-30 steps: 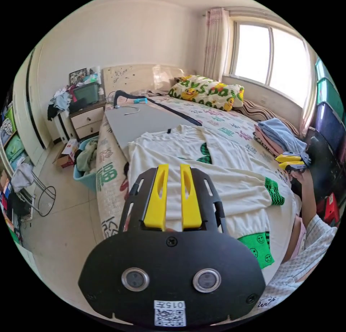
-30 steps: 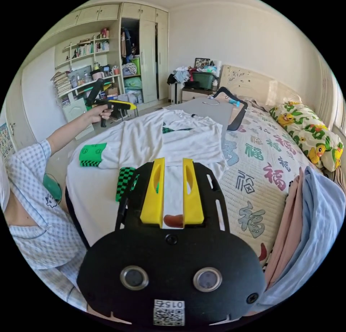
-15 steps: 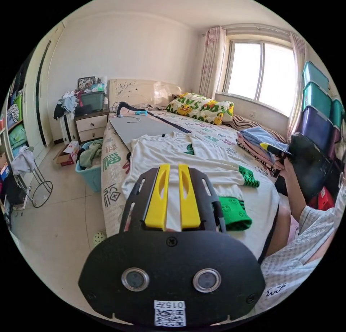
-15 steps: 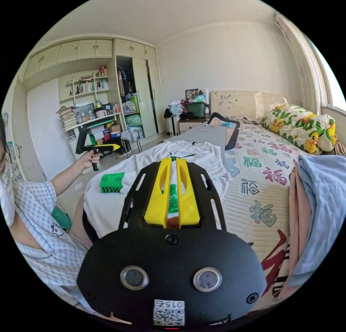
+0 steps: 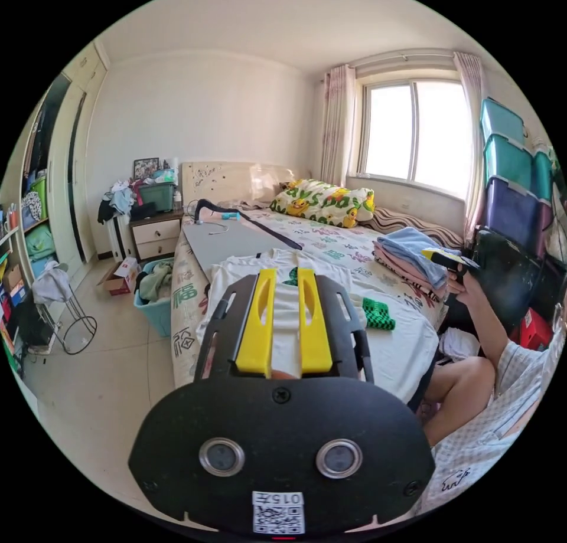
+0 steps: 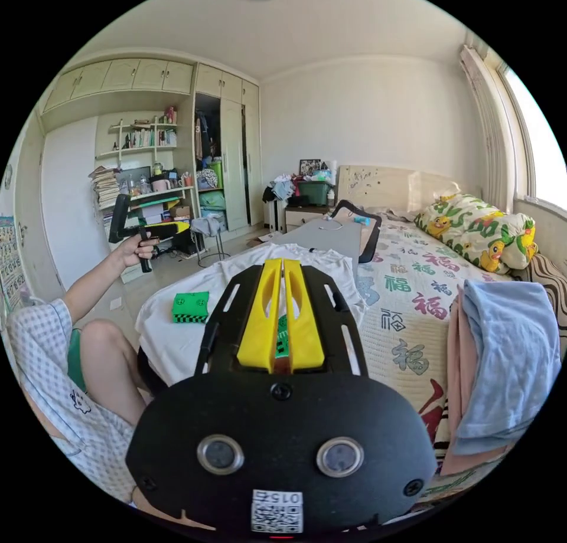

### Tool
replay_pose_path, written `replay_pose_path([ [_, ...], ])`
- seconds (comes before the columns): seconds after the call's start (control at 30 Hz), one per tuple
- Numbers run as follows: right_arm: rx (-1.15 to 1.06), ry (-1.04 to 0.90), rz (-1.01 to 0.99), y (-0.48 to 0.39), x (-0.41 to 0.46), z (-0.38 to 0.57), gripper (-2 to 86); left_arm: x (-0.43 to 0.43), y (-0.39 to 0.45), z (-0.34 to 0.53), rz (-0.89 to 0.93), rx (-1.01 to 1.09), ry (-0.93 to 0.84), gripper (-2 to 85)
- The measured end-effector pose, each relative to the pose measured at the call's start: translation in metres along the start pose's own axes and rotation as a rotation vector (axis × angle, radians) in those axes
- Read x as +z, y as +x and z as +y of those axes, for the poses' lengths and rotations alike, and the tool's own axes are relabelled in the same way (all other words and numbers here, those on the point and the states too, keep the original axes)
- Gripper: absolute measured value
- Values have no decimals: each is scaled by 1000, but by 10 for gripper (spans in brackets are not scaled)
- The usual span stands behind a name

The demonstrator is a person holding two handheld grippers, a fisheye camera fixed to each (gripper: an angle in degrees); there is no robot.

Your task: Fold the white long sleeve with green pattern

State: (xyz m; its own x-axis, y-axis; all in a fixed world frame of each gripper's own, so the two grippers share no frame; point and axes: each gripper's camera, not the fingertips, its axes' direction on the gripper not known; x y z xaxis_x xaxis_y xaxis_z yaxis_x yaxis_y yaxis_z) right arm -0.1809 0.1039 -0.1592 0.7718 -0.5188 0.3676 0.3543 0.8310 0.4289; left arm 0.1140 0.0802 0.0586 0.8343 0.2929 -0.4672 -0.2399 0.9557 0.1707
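Two grippers hang clear of the bed, neither holding cloth; the left gripper (image 5: 285, 283), low in the centre of the left gripper view, has its yellow jaws set a narrow way apart with nothing between them; the right gripper (image 6: 281, 274), low in the centre of the right gripper view, has its jaws nearly together, a thin slit at the tips, nothing pinched. The white long sleeve with green pattern (image 6: 307, 258) lies spread on a white cloth (image 6: 171, 342) at the near end of the bed (image 6: 413, 295), collar toward the headboard; its sleeves look drawn in across the body, one green cuff (image 6: 191, 306) resting at centre left of the right gripper view, the other, a checked cuff (image 5: 377, 314), at centre right of the left gripper view. A stack of folded clothes (image 6: 502, 348) sits at the right edge of that view. My reading: the sleeve folds are done and the hands are drawn away between steps; the next move calls for both grippers to come down to the hem, open wider, pinch one corner each, and carry the bottom up toward the collar, evenly, so the cuffs stay tucked.
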Motion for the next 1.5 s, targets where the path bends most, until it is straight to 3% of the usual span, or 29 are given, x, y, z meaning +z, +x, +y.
replay_pose_path([
  [0.2, 71, -125, 84, 85, 178, -95, 50, 174, -101, -80, -54, -103, -151, 76],
  [0.43, 50, -444, 236, 169, 404, -176, 134, 346, -187, -140, -13, -120, -388, 105],
  [0.5, 42, -496, 204, 181, 432, -187, 137, 373, -195, -157, -38, -77, -422, 111],
  [0.67, 44, -734, -108, 199, 481, -190, 133, 426, -197, -163, 8, -44, -593, 120],
  [0.93, -52, -701, 26, 178, 447, -170, 2, 392, -153, -174, -71, -22, -543, 21],
  [1.13, -111, -372, 53, 134, 293, -149, -9, 203, -49, -193, -185, 30, -179, 7],
  [1.27, -152, -228, -114, 101, 138, -102, -10, 68, 41, -164, -107, 100, -67, 6],
  [1.37, -239, -214, -235, 66, 31, -32, -10, -10, 105, -107, 14, 186, -75, 6],
  [1.5, -283, -275, -381, 32, -47, 77, -6, -67, 163, -1, 208, 292, -150, 8],
])
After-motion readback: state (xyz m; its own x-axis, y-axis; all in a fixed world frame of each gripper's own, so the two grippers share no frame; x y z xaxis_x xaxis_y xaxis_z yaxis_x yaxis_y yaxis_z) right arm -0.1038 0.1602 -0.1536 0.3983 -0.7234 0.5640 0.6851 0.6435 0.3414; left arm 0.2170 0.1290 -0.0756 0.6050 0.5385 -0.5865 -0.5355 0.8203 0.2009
